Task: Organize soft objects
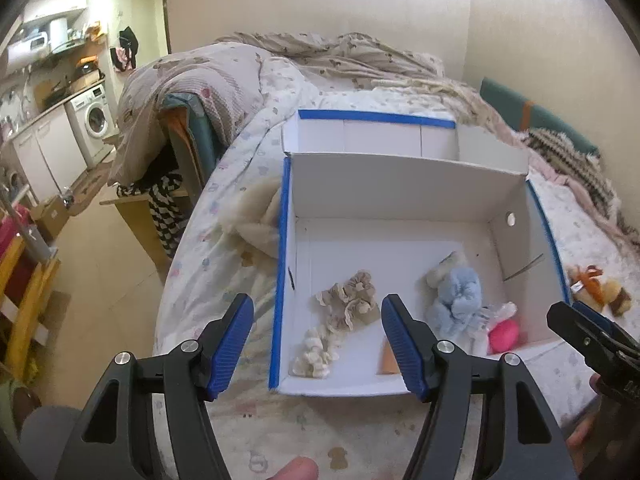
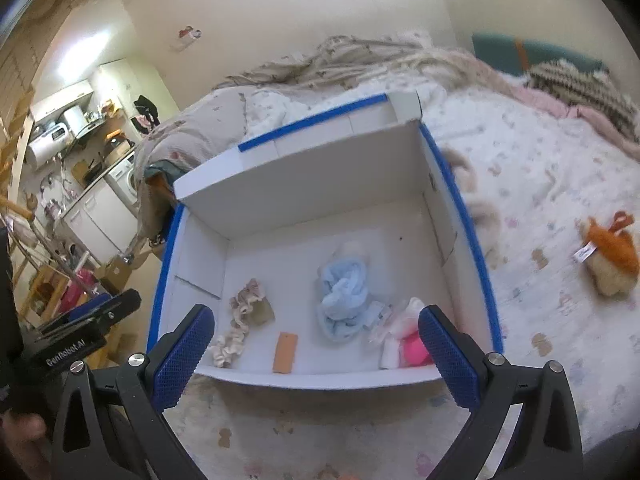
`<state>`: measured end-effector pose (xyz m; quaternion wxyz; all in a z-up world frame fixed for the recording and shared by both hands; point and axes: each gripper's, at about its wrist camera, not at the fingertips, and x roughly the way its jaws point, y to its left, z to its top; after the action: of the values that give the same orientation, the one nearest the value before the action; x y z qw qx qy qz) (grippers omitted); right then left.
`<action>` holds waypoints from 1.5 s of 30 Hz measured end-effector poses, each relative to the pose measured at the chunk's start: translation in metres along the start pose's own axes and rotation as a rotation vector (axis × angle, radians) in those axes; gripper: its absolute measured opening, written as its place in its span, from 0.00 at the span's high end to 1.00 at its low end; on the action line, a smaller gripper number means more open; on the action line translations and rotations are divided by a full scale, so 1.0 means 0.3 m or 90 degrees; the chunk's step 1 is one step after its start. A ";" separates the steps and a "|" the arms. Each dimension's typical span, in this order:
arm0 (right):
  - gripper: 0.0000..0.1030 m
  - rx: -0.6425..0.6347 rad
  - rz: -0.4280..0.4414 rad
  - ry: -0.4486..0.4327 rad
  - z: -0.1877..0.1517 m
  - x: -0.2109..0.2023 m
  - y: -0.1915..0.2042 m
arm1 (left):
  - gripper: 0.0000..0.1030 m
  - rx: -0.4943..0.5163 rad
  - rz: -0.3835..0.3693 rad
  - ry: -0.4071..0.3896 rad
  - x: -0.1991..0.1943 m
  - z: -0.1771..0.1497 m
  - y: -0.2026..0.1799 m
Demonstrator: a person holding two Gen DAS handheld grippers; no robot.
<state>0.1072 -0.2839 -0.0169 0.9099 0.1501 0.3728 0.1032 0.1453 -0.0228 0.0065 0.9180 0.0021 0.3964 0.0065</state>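
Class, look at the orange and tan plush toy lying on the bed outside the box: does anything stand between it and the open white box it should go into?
Only the box's own right wall, with its blue-taped rim, separates the plush toy from the inside. The bedsheet between them looks bare, and the white box is open on top, so lifting over the wall should work.

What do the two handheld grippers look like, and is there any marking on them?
Both the left gripper and the right gripper have black plastic frames with silver pivot bolts and blue textured fingers. The left gripper's body shows white "GenRobot.AI" lettering in the right wrist view. No cables or sleeves are visible.
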 end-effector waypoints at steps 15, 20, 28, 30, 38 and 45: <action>0.00 -0.092 -0.050 -0.102 -0.141 -0.121 0.049 | 0.30 0.011 0.000 -0.108 -0.137 -0.160 0.067; 0.00 -0.120 -0.078 -0.110 -0.148 -0.103 0.067 | 0.11 -0.015 -0.013 -0.089 -0.103 -0.175 0.087; 0.00 -0.113 -0.093 -0.130 -0.144 -0.105 0.063 | 0.10 -0.023 0.005 -0.100 -0.095 -0.188 0.106; 0.00 -0.114 -0.096 -0.129 -0.146 -0.106 0.063 | 0.10 -0.032 0.006 -0.091 -0.085 -0.191 0.117; 0.00 -0.109 -0.098 -0.121 -0.145 -0.106 0.054 | 0.10 -0.028 -0.004 -0.090 -0.087 -0.196 0.121; 0.00 -0.108 -0.098 -0.118 -0.146 -0.103 0.052 | 0.10 -0.012 0.000 -0.099 -0.102 -0.202 0.108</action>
<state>0.0531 -0.2699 -0.0210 0.9550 0.0522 0.2876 0.0498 0.0799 0.0092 -0.0124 0.9460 -0.0062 0.3241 0.0098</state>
